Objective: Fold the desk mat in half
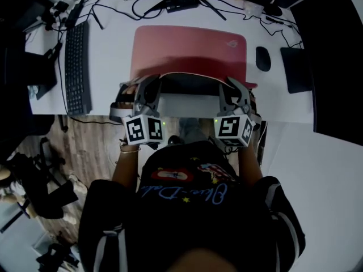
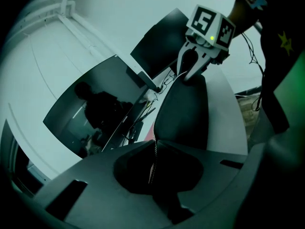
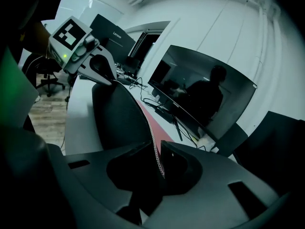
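A pink desk mat [image 1: 190,47] lies on the white desk [image 1: 110,50]. Its near edge is lifted off the desk and shows a dark underside [image 1: 190,84]. My left gripper [image 1: 151,85] is shut on the near left corner, and my right gripper [image 1: 232,87] is shut on the near right corner. In the left gripper view the mat's stitched edge runs between the shut jaws of the left gripper [image 2: 153,149], the dark underside [image 2: 183,113] stretches away, and the right gripper [image 2: 193,66] holds its far end. In the right gripper view the edge sits between the jaws of the right gripper [image 3: 158,152], with the left gripper [image 3: 97,63] beyond.
A black keyboard [image 1: 77,67] lies left of the mat. A black mouse [image 1: 262,58] and a dark pad [image 1: 296,69] lie to its right. Cables and a monitor stand [image 1: 181,3] run along the desk's back. A dark monitor [image 3: 205,94] stands behind the mat.
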